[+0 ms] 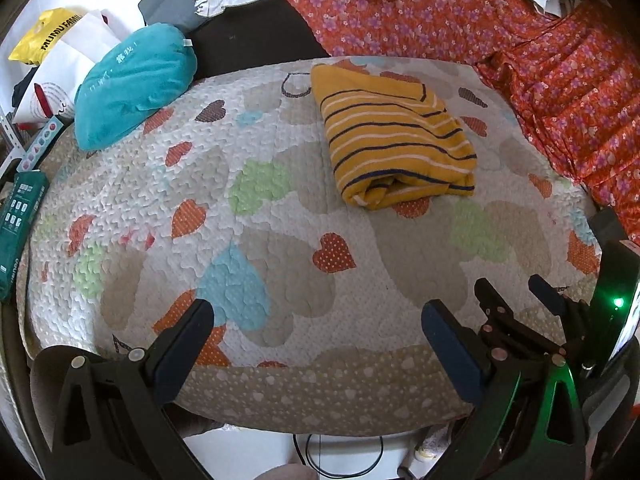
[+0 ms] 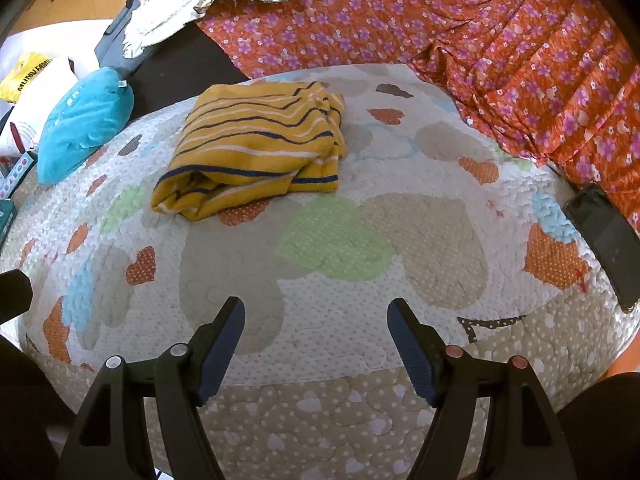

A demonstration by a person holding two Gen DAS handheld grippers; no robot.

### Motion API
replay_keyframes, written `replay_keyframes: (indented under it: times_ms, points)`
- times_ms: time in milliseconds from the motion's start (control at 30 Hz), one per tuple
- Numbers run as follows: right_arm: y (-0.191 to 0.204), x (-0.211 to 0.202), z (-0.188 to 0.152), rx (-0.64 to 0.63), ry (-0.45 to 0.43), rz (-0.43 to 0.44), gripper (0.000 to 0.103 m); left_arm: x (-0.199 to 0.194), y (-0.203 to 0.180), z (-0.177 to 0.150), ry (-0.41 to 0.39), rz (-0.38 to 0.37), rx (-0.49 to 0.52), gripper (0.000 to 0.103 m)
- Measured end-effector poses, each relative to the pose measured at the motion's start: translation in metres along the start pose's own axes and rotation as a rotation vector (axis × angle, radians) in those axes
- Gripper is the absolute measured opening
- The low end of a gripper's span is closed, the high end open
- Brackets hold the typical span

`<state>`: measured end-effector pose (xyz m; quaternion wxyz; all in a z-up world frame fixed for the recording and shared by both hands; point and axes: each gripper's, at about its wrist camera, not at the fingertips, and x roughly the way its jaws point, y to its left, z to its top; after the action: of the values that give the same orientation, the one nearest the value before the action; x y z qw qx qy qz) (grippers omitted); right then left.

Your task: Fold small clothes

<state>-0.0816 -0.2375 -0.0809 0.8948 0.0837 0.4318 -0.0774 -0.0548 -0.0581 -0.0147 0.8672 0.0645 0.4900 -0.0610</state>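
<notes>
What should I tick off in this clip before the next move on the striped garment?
1. Left tongs open and holding nothing: ok.
2. Right tongs open and holding nothing: ok.
3. Yellow striped garment lies as a folded bundle on the heart-print quilt, apart from both tongs: ok.
4. Fold neat: not ok, the near edge is rolled and the layers gape in the right wrist view.
5. Phone at the quilt's right edge, apart from the garment: ok.
6. Teal pillow overlaps the quilt's far left corner, apart from the garment: ok.
</notes>
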Motion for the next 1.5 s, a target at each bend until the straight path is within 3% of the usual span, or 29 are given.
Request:
replay_keyframes:
  times_ms: [1500]
  points:
    - [-0.003,0.005,0.0,-0.016,-0.009,-0.012,0.079,0.022,0.004,-0.009,0.065,-0.043,-0.014,0.103]
